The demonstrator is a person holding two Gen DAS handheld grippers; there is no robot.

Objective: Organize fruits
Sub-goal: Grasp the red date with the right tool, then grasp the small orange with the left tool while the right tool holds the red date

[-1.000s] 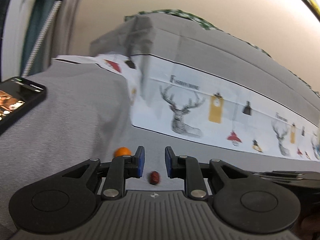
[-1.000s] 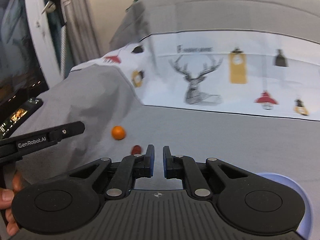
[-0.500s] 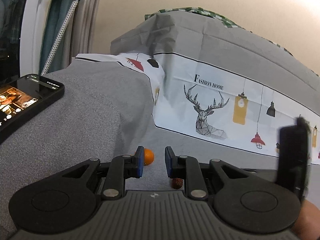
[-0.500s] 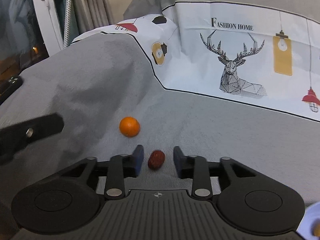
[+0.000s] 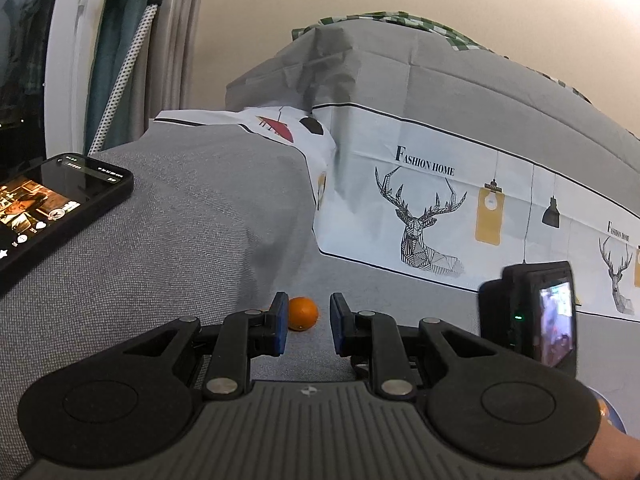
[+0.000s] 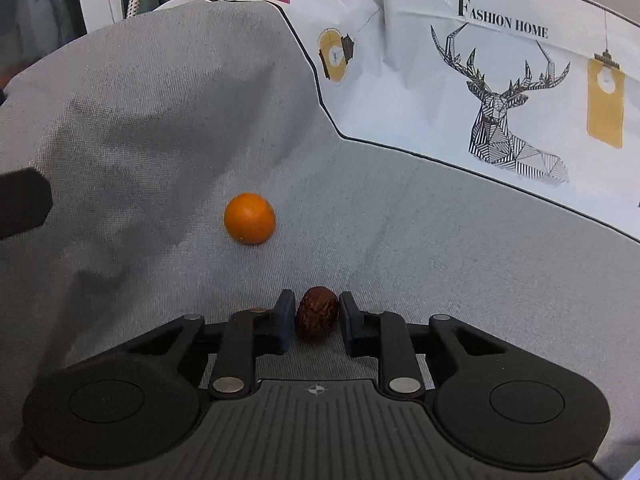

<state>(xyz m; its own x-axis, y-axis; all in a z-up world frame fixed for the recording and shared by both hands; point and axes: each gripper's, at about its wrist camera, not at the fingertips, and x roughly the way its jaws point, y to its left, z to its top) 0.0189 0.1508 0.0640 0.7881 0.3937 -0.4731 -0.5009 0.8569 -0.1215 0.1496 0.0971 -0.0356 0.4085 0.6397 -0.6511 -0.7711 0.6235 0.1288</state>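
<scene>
A small orange (image 6: 249, 218) lies on the grey sofa seat; in the left wrist view the orange (image 5: 303, 313) sits just beyond my left gripper (image 5: 308, 326), which is open and empty. A dark red wrinkled date (image 6: 317, 313) lies on the seat between the blue pads of my right gripper (image 6: 314, 322). The right jaws are open around the date, with a thin gap on each side. The right gripper's camera body (image 5: 532, 316) shows at the right of the left wrist view.
A phone (image 5: 52, 208) with a lit screen lies on the sofa arm at left. The printed cover with a deer (image 6: 508, 120) drapes the backrest. The rim of a blue plate (image 5: 610, 412) shows at lower right. Curtains (image 5: 120, 52) hang behind.
My right gripper opened, moved forward and down, and now straddles the date. My left gripper swung so the orange lies centred ahead of its jaws.
</scene>
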